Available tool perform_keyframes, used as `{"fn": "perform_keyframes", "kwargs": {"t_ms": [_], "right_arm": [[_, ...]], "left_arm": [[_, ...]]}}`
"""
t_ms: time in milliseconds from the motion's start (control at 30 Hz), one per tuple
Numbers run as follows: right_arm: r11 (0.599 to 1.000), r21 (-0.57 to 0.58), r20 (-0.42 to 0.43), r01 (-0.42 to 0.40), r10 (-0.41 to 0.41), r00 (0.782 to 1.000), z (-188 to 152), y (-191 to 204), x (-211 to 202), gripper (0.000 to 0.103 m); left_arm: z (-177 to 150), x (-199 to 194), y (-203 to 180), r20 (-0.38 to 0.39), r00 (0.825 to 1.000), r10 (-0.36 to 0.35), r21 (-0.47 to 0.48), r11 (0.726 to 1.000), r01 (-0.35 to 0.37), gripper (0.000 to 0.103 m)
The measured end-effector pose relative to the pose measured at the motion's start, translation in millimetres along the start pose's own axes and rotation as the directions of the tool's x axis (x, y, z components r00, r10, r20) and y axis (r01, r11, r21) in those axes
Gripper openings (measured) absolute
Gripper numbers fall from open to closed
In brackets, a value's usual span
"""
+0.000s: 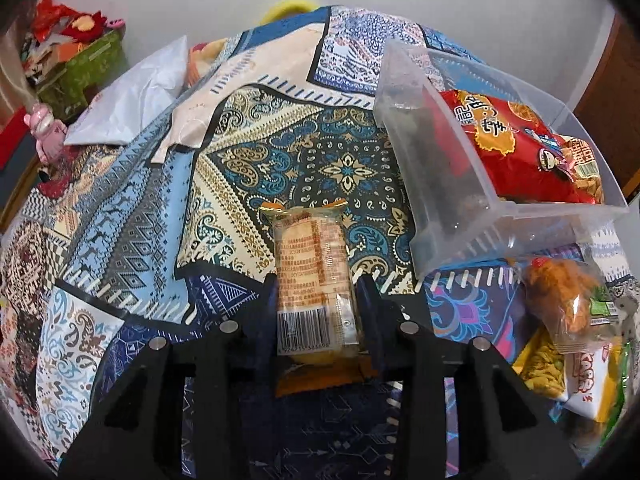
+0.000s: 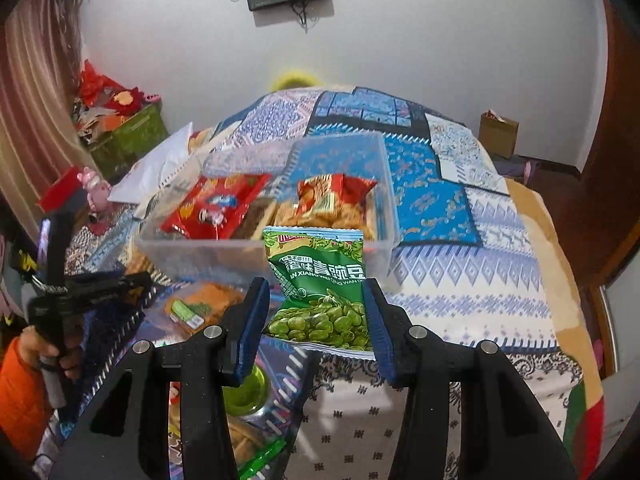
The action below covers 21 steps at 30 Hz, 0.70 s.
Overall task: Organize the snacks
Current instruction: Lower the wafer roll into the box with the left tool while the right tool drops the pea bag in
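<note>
My left gripper (image 1: 316,284) is shut on a clear-wrapped pack of pale biscuits (image 1: 310,256), held above the patterned bedspread, left of the clear plastic bin (image 1: 424,184). A red snack bag (image 1: 524,148) lies in that bin. My right gripper (image 2: 316,292) is shut on a green pea snack bag (image 2: 320,292), held just in front of the clear bin (image 2: 224,252), which holds red snack bags (image 2: 216,208). The left gripper (image 2: 100,284) shows at the left of the right wrist view.
Loose snack packets lie on the bed near the bin: a fried-snack packet (image 1: 568,300) and yellow and white bags (image 1: 560,372). A white plastic bag (image 1: 132,96), a pink toy (image 1: 48,132) and a green box (image 1: 80,68) are at the far left.
</note>
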State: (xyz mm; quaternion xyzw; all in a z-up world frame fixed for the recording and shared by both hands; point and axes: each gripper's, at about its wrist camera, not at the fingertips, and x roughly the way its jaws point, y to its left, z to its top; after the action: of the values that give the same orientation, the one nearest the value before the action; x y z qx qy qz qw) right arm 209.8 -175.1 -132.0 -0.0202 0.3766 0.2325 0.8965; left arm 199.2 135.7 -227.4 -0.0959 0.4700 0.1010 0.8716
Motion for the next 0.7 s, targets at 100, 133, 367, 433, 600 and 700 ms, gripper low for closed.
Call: {"fn": "perform_keyframes", "kwargs": {"t_ms": [100,133,367,433,600,700], "right_arm": [[1.000,0.005,0.017,0.001,-0.001,1.000,6,-1,-2,0.044],[1.000,0.008,0.024,-0.002,0.002,1.000,8,-2,-2,0.044],[1.000,0.002,0.086,-0.010,0.010,0.996,30,3,-9,0.044],[1.000,-0.002,0.107,-0.012,0.013,0.994,38,5,-11,0.044],[1.000,0.002,0.151,-0.028,0.028,0.988,59,8,-11,0.044],[0.998,0.006,0.162,-0.056,0.054,0.985,74,9,-5,0.044]], "left_arm": [[2,-8,1,0.026,1.000,0.000,0.010,1.000,0.000,0.037],[3,-12,0,0.036,0.999,0.000,0.011,1.000,-0.001,0.037],[25,-53,-1,0.128,0.991,-0.044,0.018,0.999,0.042,0.037],[33,-62,-5,0.150,0.987,-0.061,0.023,0.998,0.059,0.037],[57,-80,-19,0.209,0.973,-0.101,0.043,0.995,0.094,0.037],[69,-84,-31,0.227,0.967,-0.118,0.057,0.992,0.108,0.037]]}}
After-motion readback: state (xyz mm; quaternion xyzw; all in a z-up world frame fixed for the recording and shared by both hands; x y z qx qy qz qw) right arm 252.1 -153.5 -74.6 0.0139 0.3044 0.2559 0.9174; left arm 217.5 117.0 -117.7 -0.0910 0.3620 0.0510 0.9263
